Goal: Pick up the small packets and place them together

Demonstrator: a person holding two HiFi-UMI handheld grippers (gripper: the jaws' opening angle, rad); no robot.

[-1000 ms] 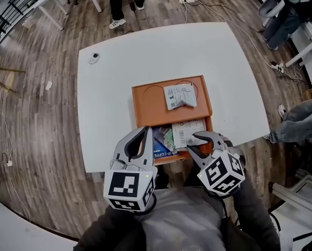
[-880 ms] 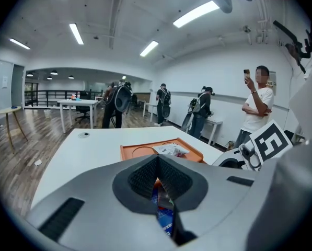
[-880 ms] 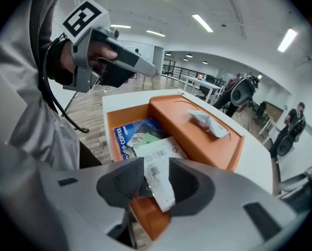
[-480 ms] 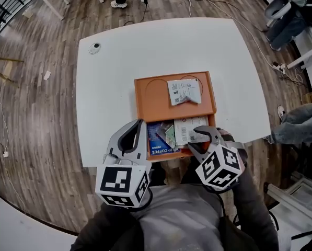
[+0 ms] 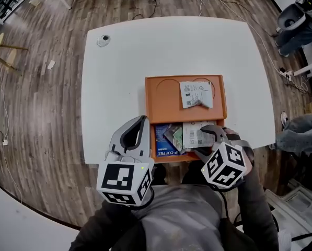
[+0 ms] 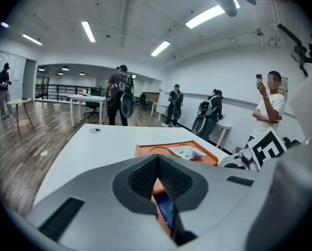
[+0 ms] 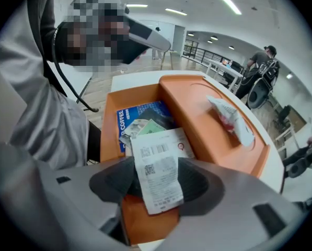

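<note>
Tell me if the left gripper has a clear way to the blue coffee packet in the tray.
Probably yes. The left gripper hangs at the near left corner of the tray, right by the blue coffee packet, with nothing between them. Its jaws are together, though, so they would need to open first.

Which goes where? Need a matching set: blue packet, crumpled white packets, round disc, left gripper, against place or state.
1 blue packet
2 crumpled white packets
3 round disc
4 left gripper

a on the bare table, far corner
b jaws together, empty
c raised half of the tray
d sunken half of the tray

Pairs: 1-d, 2-c, 3-a, 4-b
</note>
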